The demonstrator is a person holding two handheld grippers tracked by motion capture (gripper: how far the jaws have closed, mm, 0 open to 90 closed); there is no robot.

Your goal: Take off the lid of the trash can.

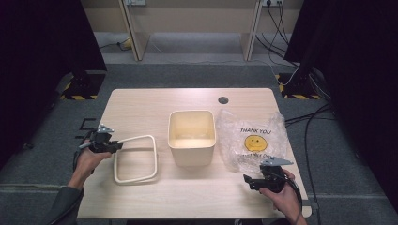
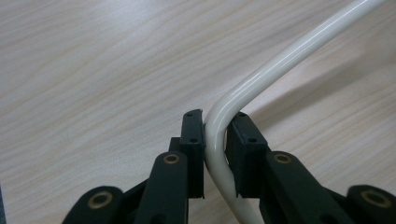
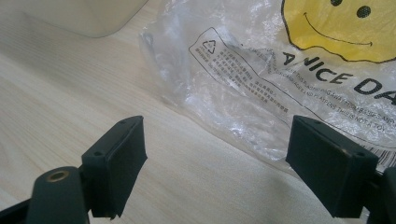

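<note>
My left fingers point(image 2: 215, 154) clamp the ring's point(image 1: 136, 159) rounded corner left of the bin point(image 1: 192, 137); it may slip; right fingers point(image 3: 233, 168) wide

A cream, rounded-rectangle ring frame point(image 1: 135, 159) lies on the table — left of the bin, one corner lifted.

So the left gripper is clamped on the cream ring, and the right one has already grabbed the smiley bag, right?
Not quite. The left gripper is indeed shut on the cream ring, but the right gripper holds nothing: in the right gripper view its jaws stand wide open, just short of the smiley bag.
</note>
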